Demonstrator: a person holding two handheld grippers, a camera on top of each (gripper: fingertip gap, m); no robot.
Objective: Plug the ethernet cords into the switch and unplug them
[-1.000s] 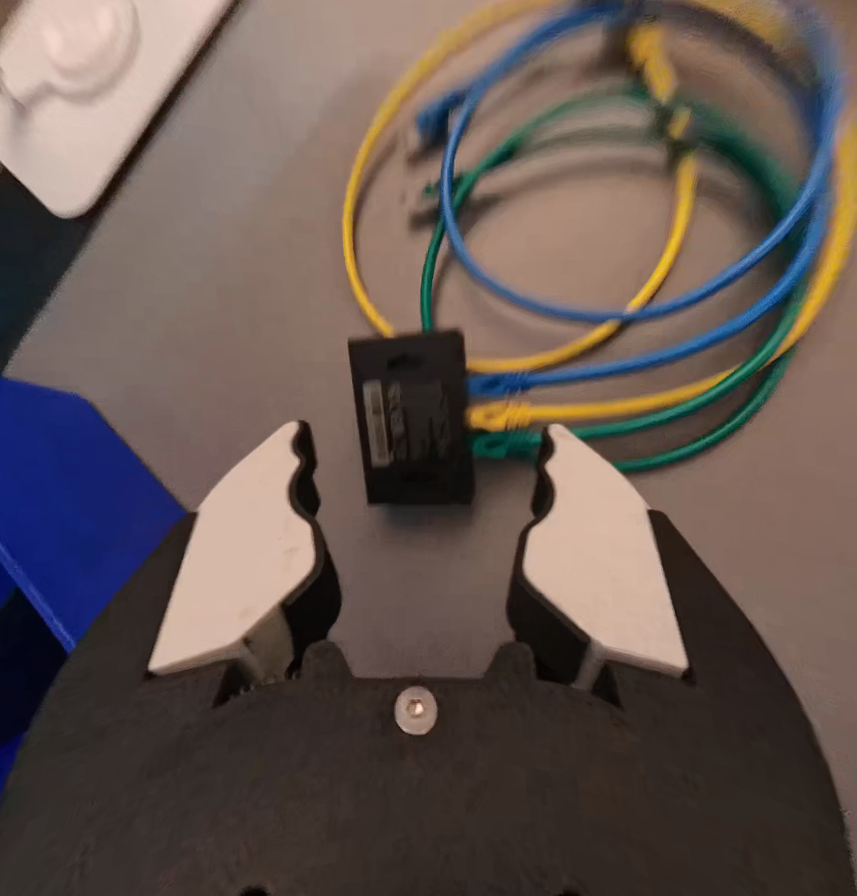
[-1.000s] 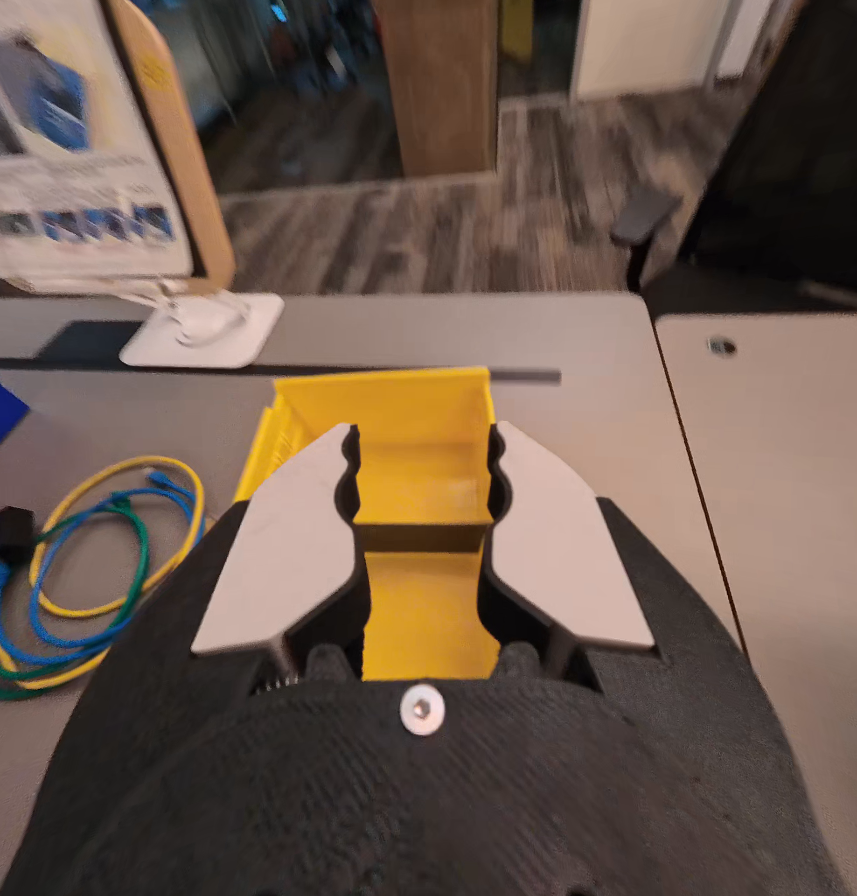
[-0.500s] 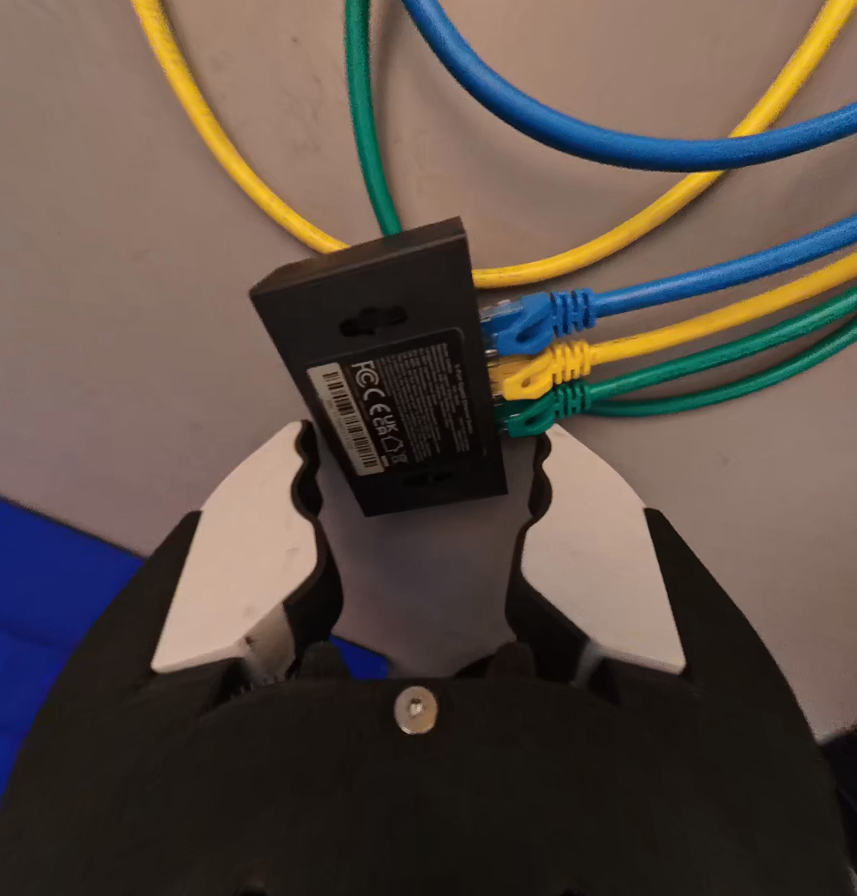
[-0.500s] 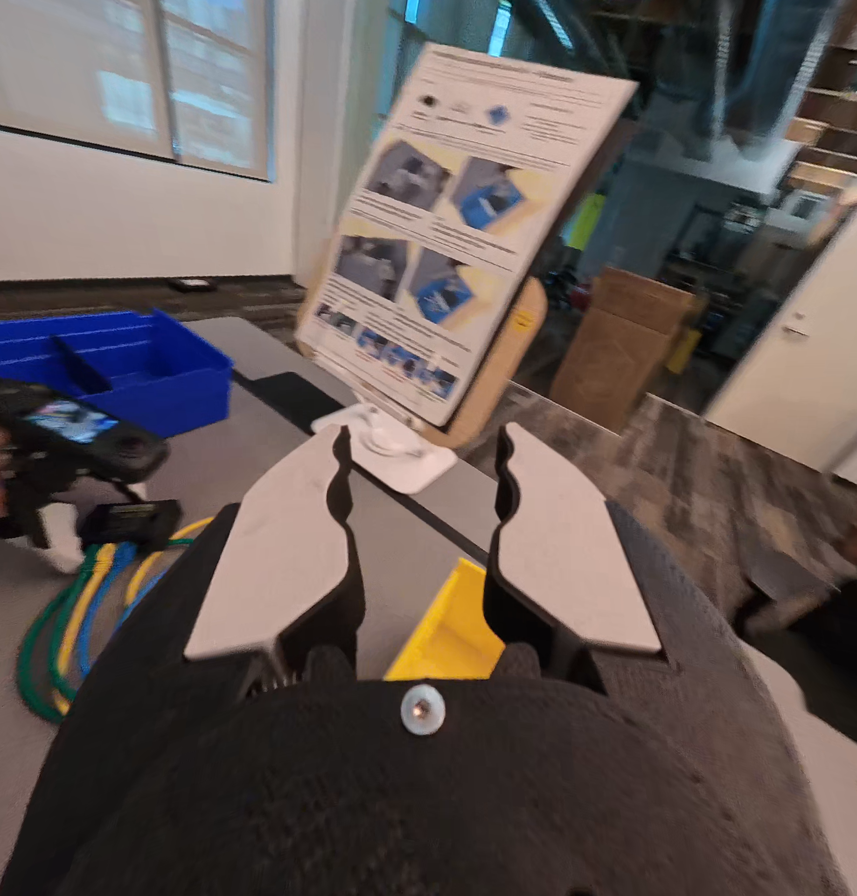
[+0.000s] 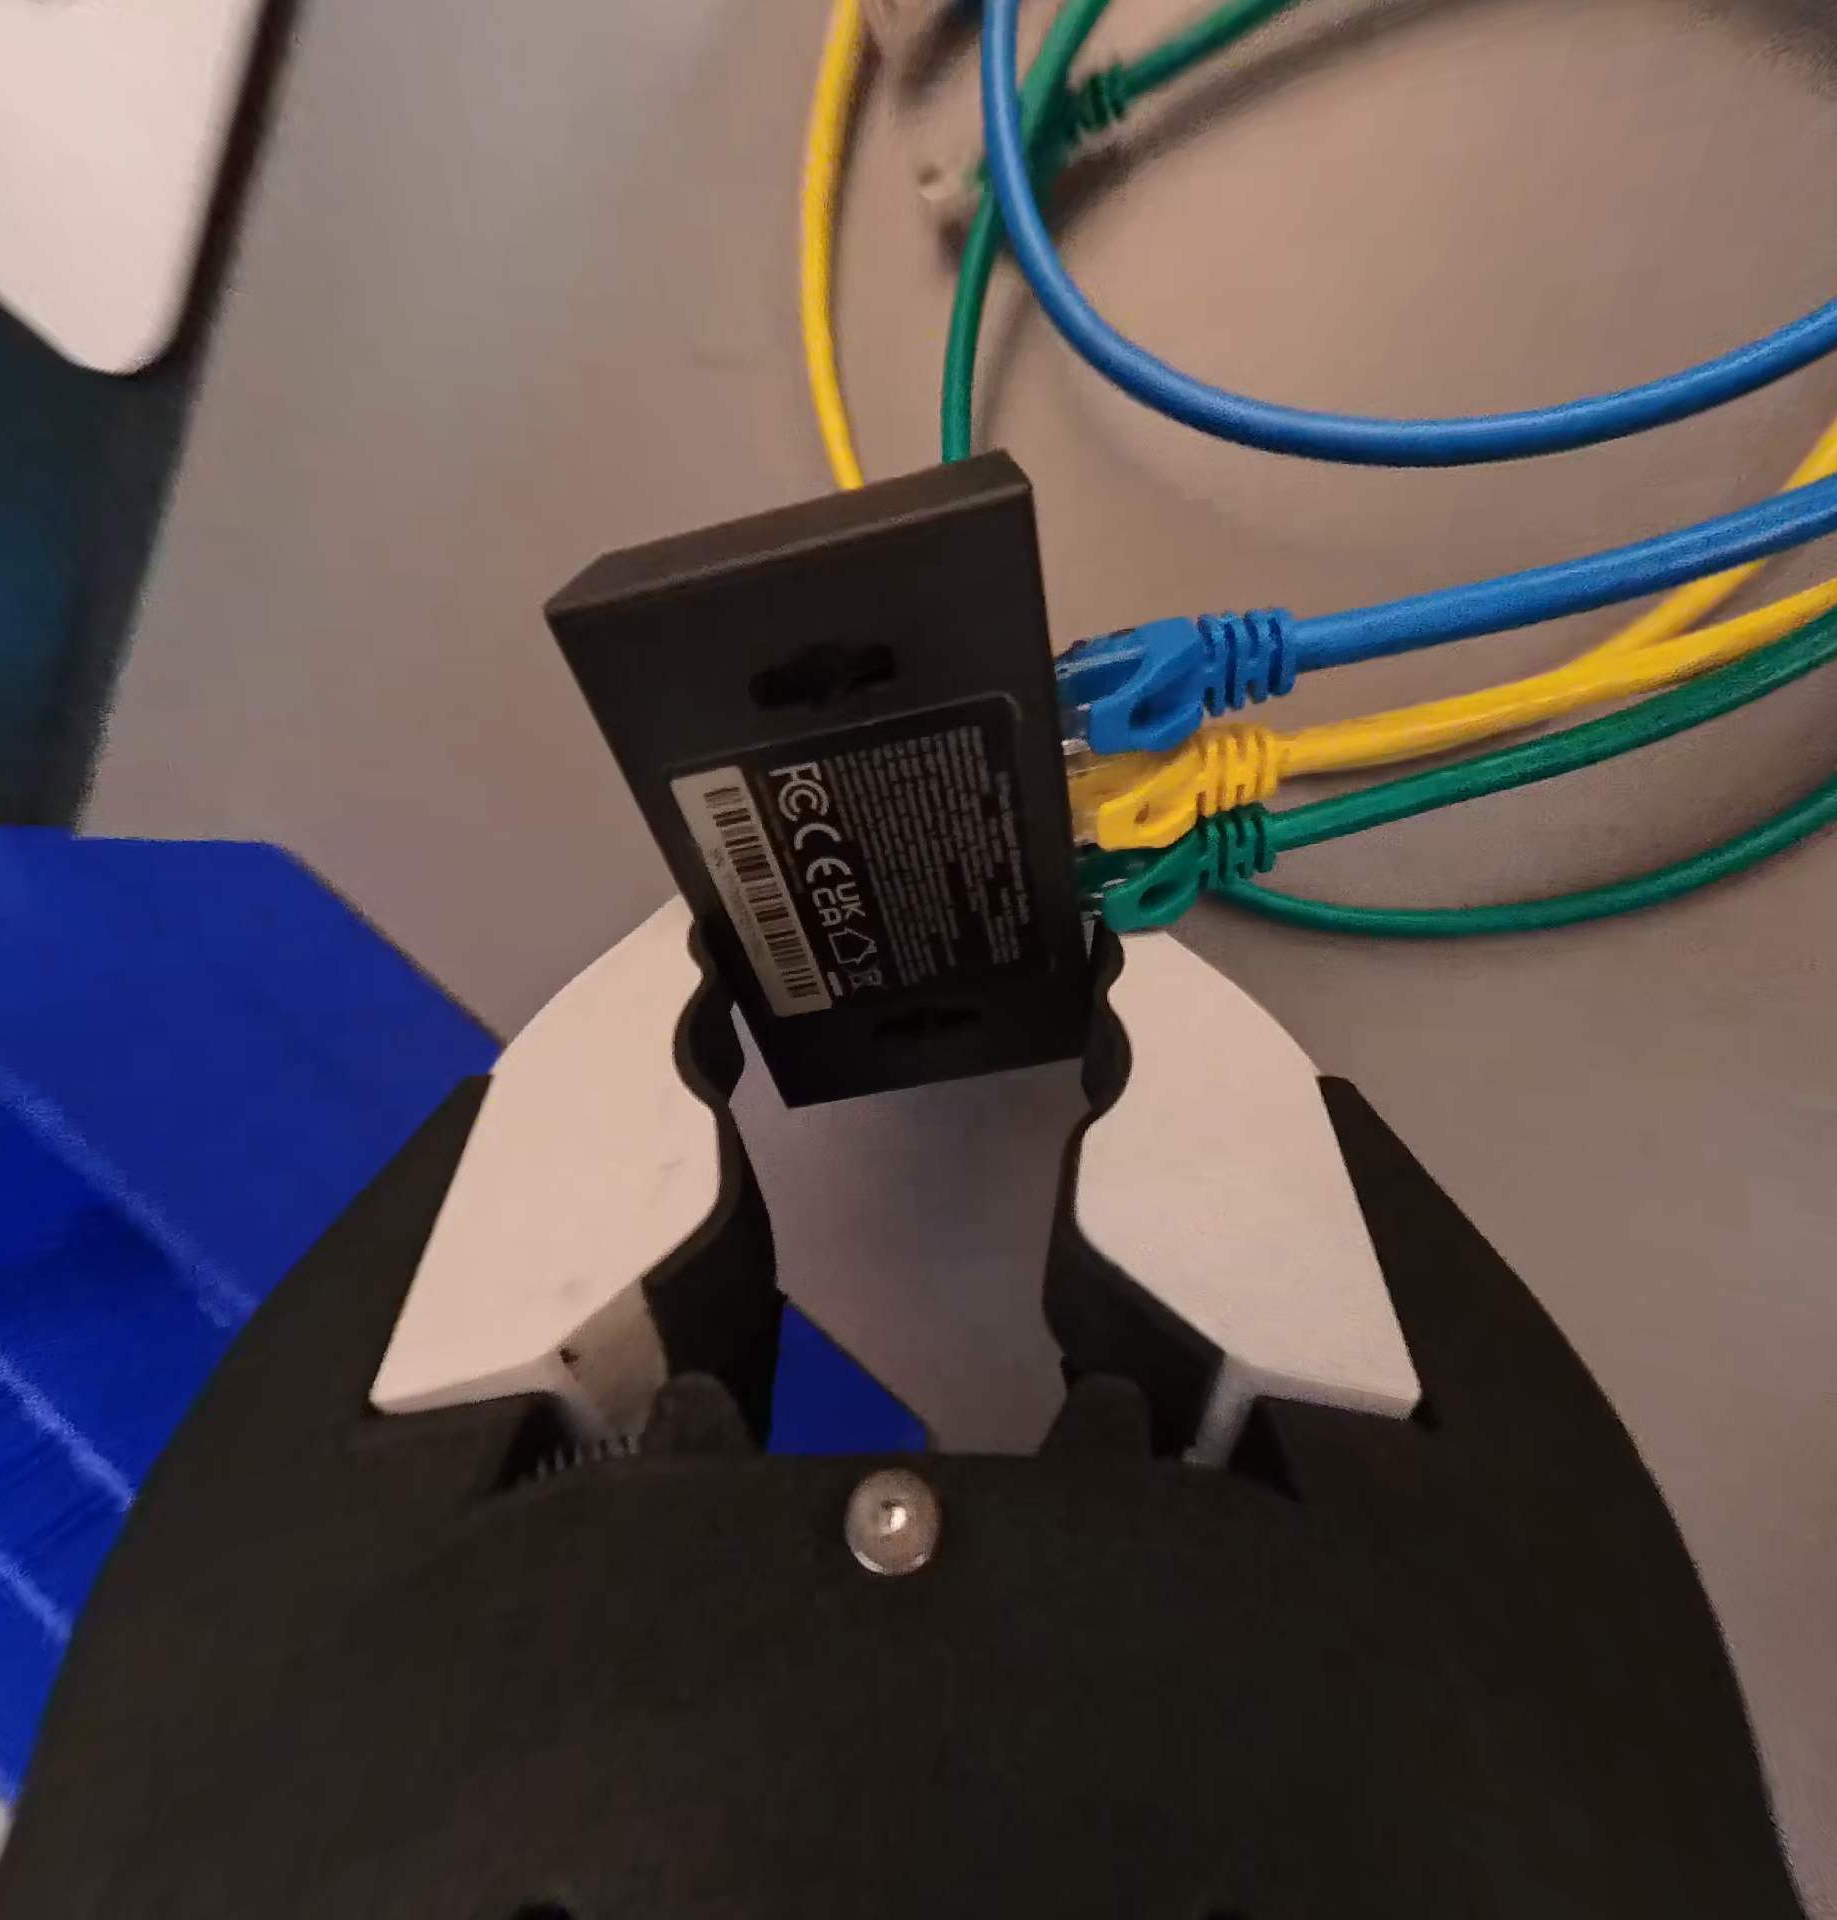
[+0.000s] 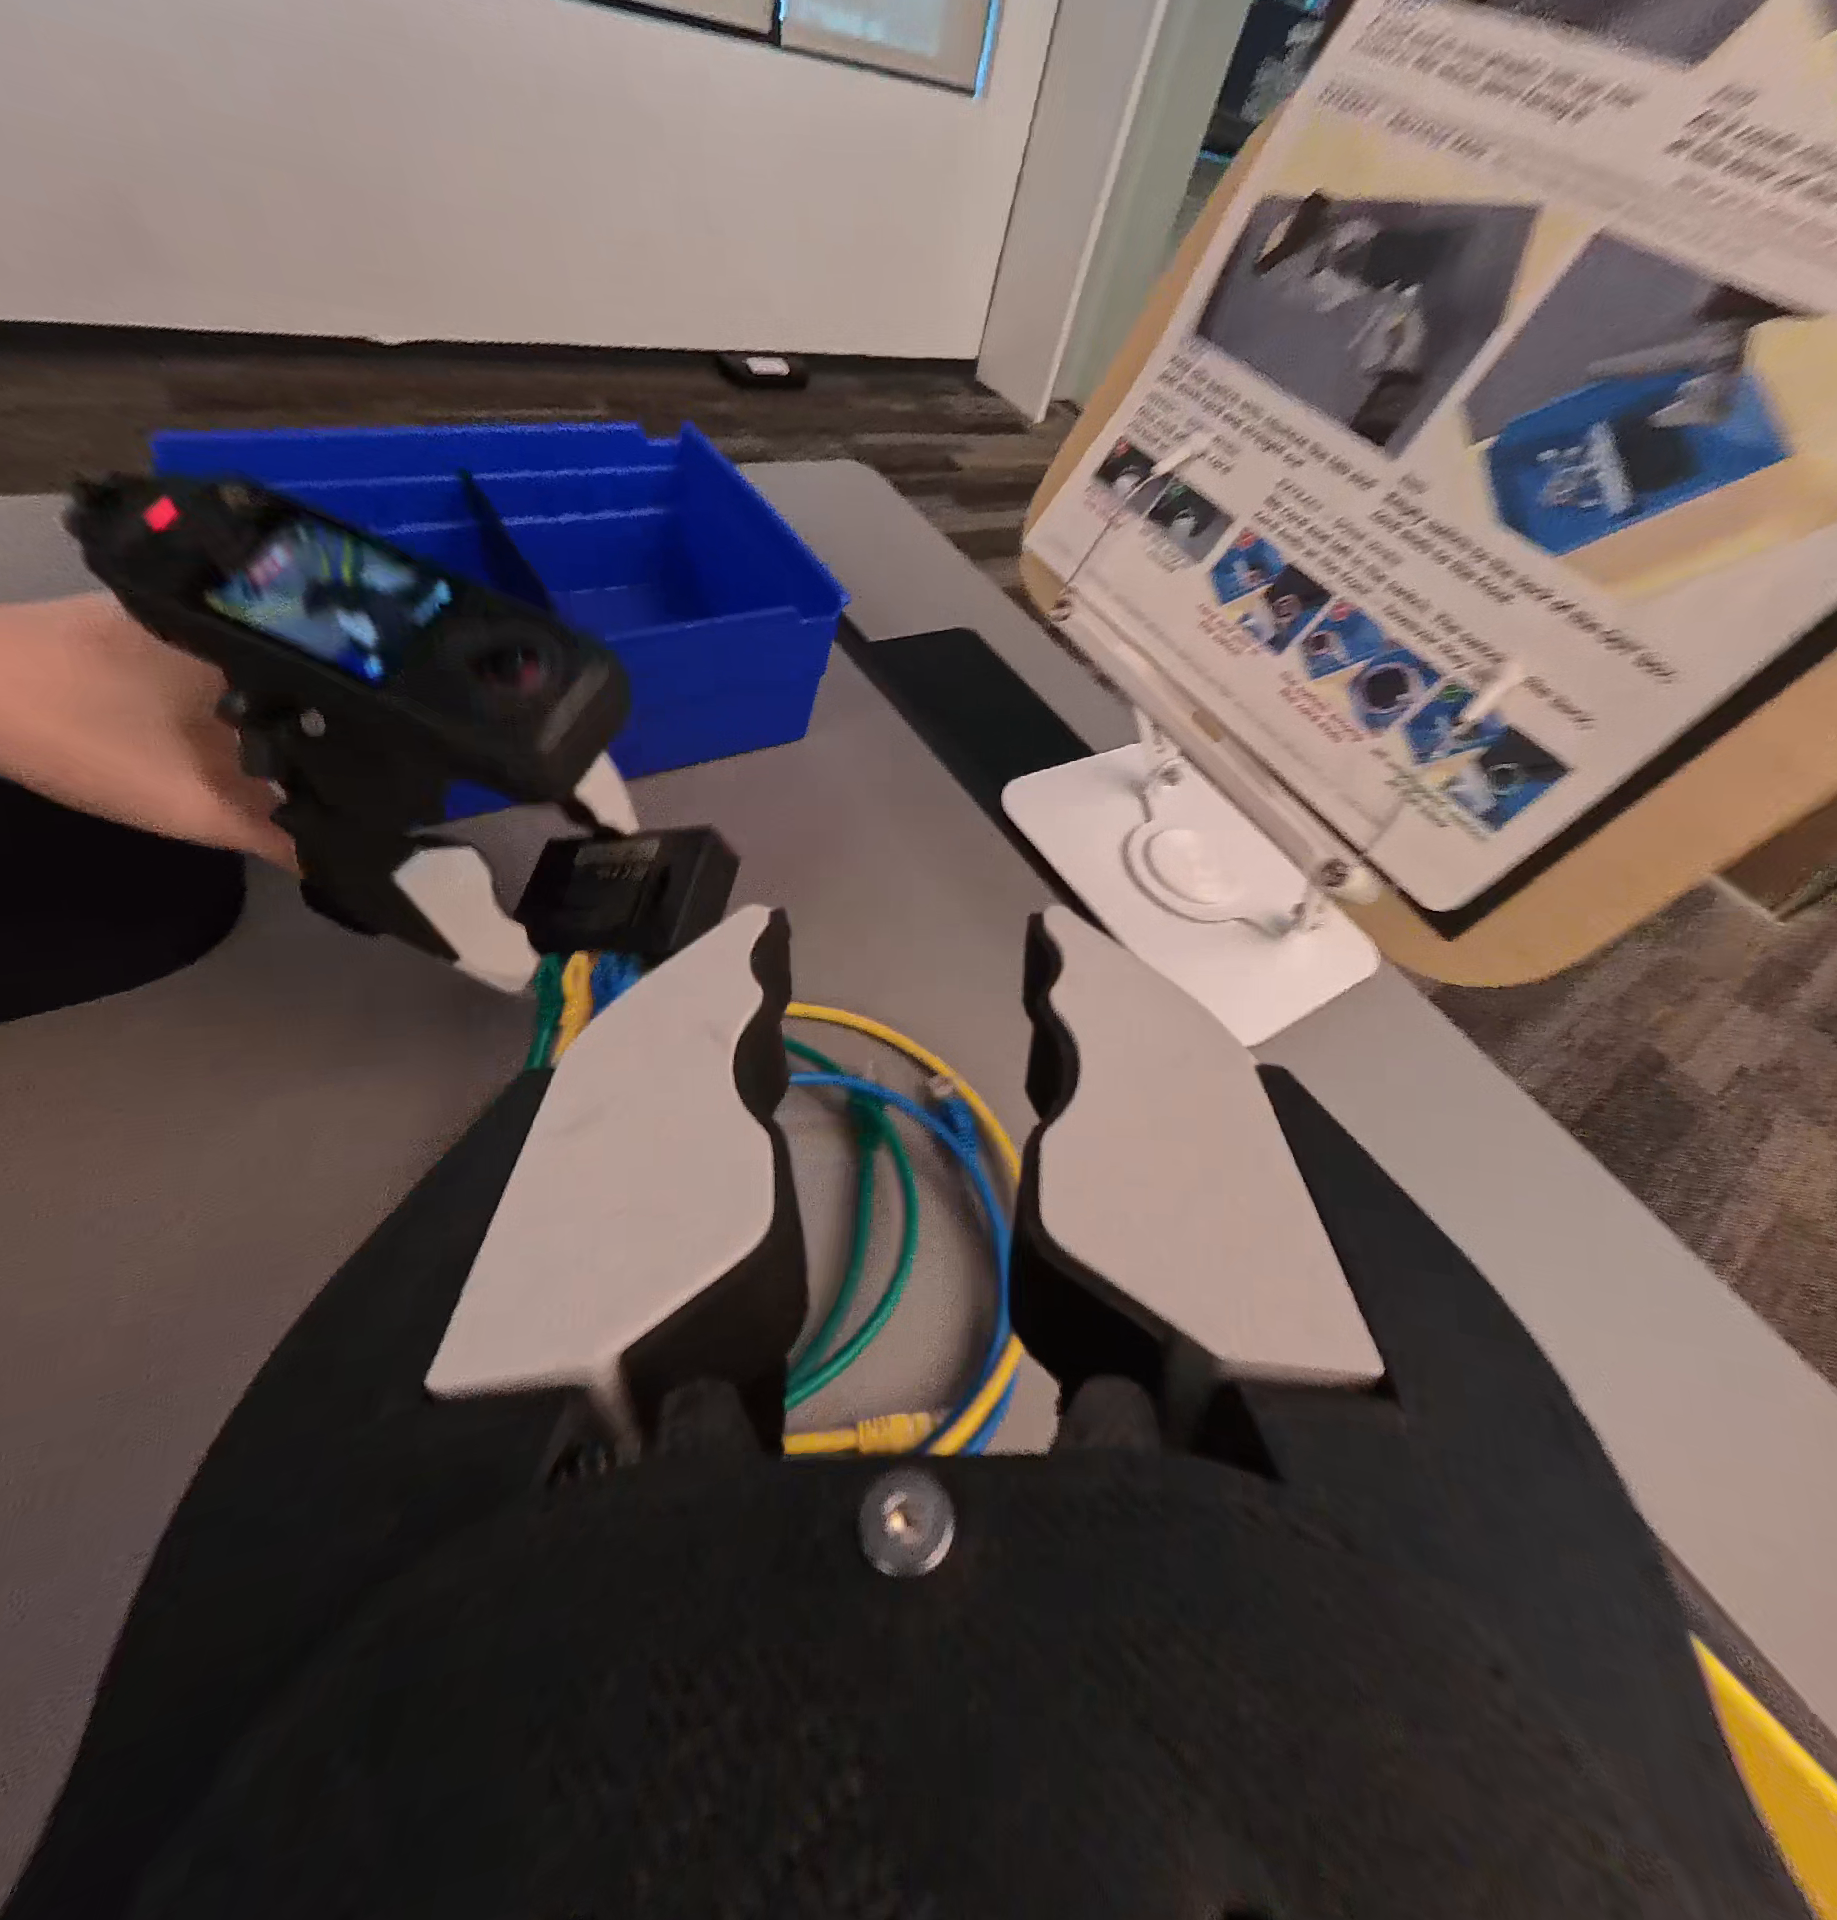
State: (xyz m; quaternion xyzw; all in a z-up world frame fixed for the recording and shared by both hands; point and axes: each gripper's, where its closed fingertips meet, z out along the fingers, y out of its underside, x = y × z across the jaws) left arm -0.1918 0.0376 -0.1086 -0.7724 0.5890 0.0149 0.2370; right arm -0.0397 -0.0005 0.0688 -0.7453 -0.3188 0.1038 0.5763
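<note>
left gripper (image 5: pixel 898 997) has its fingers clamped on the near end of the black switch (image 5: pixel 831 769), blue, yellow and green cords (image 5: pixel 1516 727) plugged into its side. right gripper (image 6: pixel 903 997) hangs over the cable loops, fingers apart, nothing held. blue bin (image 6: pixel 685 561) behind looks empty

Grey table (image 6: pixel 218 1195) bears blue bin (image 6: pixel 685 582), cords (image 6: pixel 893 1174), white stand (image 6: pixel 1184 862).

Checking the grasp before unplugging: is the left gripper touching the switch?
Touching. The left wrist view shows the left gripper with both fingertips pressed against the black switch's sides.
</note>
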